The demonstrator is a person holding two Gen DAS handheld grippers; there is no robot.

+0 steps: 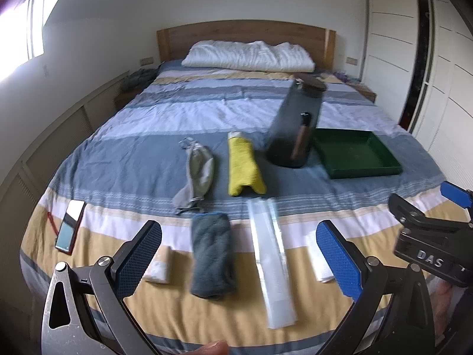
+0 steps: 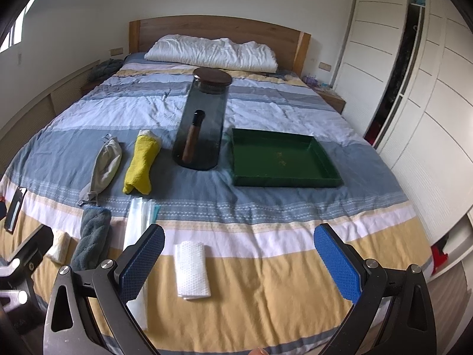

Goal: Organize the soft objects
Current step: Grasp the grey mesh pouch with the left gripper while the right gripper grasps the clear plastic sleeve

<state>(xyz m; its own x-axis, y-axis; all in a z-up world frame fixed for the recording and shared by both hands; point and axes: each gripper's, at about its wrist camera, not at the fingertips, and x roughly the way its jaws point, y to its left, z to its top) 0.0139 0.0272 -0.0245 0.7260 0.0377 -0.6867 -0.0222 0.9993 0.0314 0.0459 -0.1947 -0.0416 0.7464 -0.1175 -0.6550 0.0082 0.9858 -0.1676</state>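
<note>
Towels (image 2: 192,269) lie rolled on the bed (image 2: 266,207); both tongs (image 1: 239,254) (image 2: 239,257) gape empty, one lettered "DAS".

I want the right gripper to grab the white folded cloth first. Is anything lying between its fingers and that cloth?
Nothing visible does. The right gripper is open above the bed, and the white folded cloth lies on bare bedspread just ahead of it. The clear plastic bag lies off to the cloth's left.

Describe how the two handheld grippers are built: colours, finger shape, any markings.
Both the left gripper and right gripper have black metal frames with triangular cutouts, silver pivot screws and flat fingers faced with blue dimpled pads. In the left wrist view, the right gripper's body bears white lettering reading "DAS". No cables or sleeves show.
</note>
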